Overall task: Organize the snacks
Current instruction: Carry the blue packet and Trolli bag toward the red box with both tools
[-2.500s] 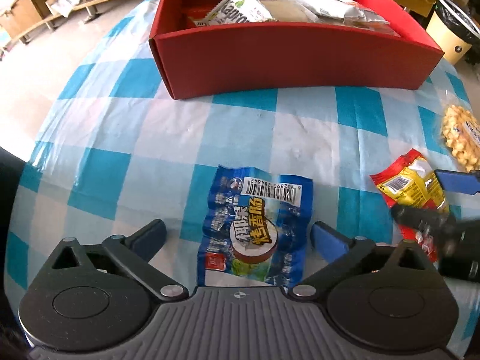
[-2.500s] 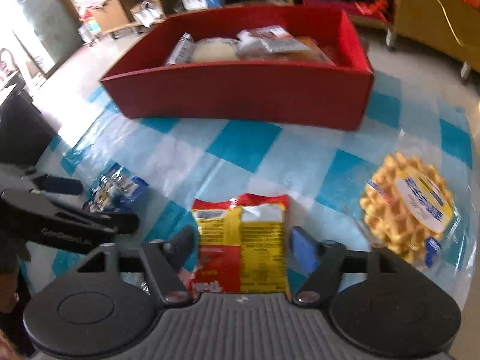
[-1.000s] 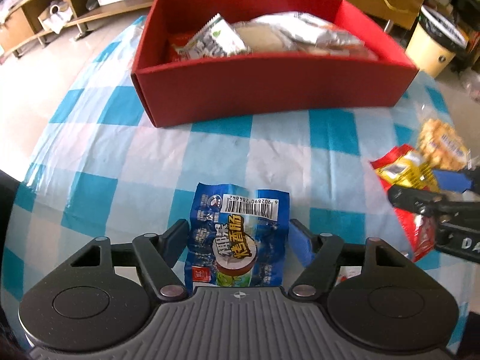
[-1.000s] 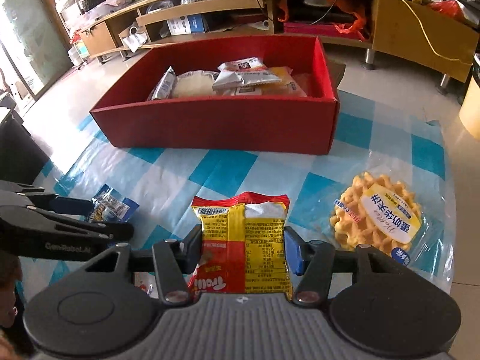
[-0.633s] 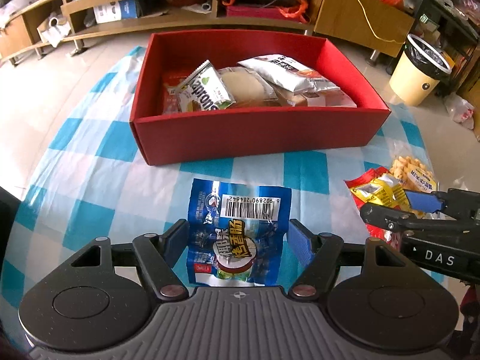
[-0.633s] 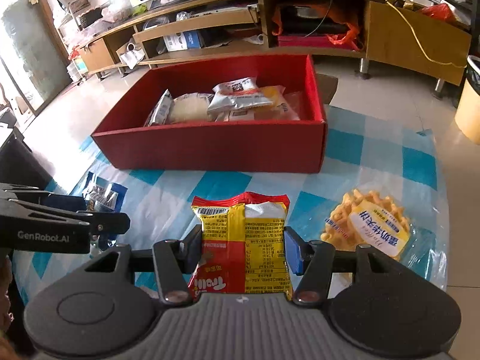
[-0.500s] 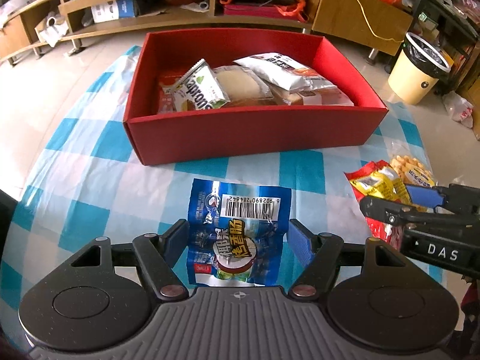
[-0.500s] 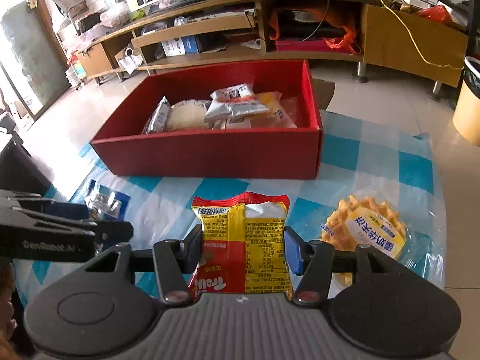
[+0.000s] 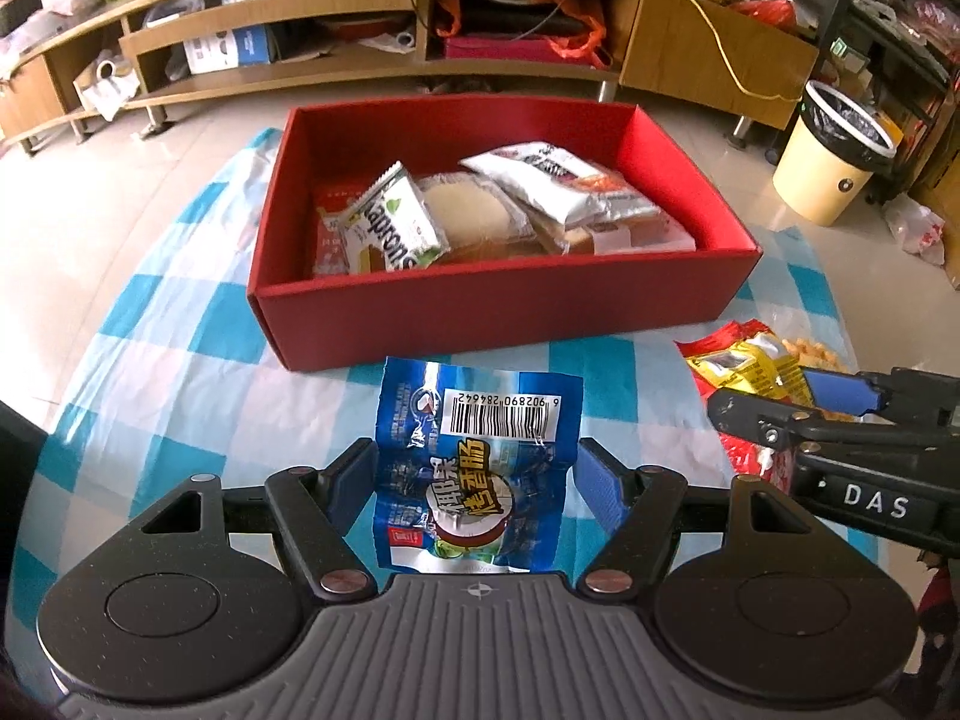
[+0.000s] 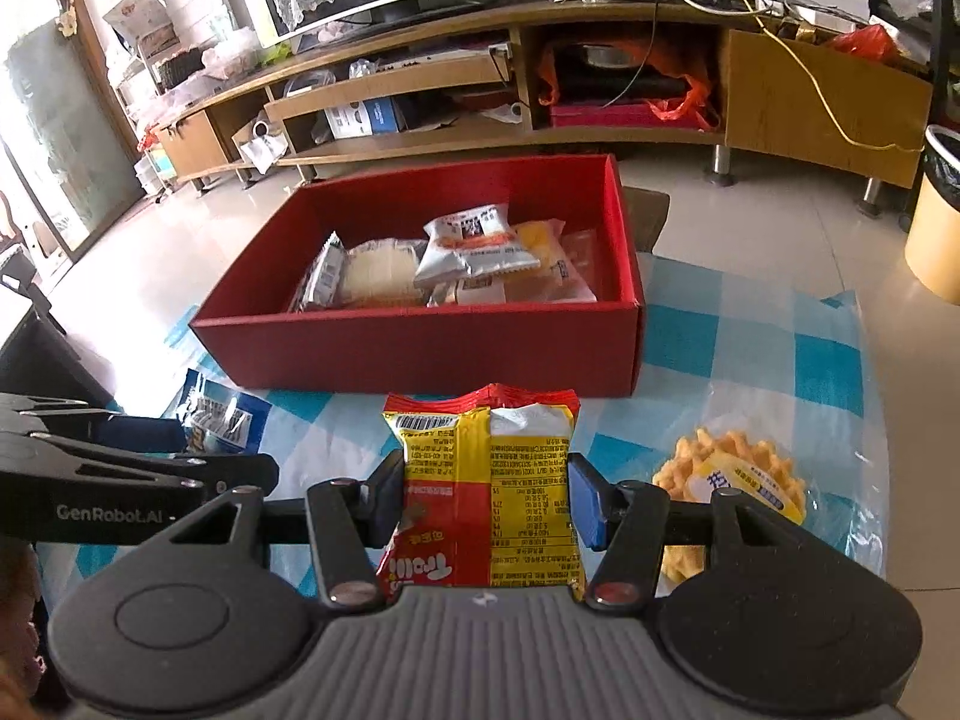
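Left wrist view first: the left claw (image 9: 474, 474) is pinching a blue plastic sausage snack packet with a barcode (image 9: 477, 462) by its two side edges, blue pads (image 9: 597, 489) pressed onto it on either side. The packet is held up above the blue and white checkered tabletop (image 9: 180, 348), just short of the near wall of the red rectangular cardboard box (image 9: 498, 306). Inside the box there's already a pile: a white and green wrapped biscuit pack (image 9: 393, 225) leaning up on the left, a pale round pastry in clear wrap (image 9: 465, 213) next to it, and a white foil snack bag (image 9: 540, 177) lying over the right side. Off to the right you can see the right claw (image 9: 798, 402) from the side, with a red and yellow crinkly snack bag (image 9: 735, 357) in it. A cream coloured waste bin with a black liner (image 9: 831, 153) stands on the floor beyond the tabletop

Right wrist view: the right claw (image 10: 486, 495) is clamped on that red and yellow bag (image 10: 489, 480), one pad on each side, bag held off the tabletop (image 10: 750, 354) just in front of the box's (image 10: 432, 348) near wall. A golden waffle in clear plastic wrap (image 10: 735, 480) lies on the cloth to the right, just beside the claw. On the left the other claw (image 10: 180, 444) pokes in with the blue packet (image 10: 216, 414). Behind everything runs a long wooden TV cabinet with open shelves (image 10: 600, 78)
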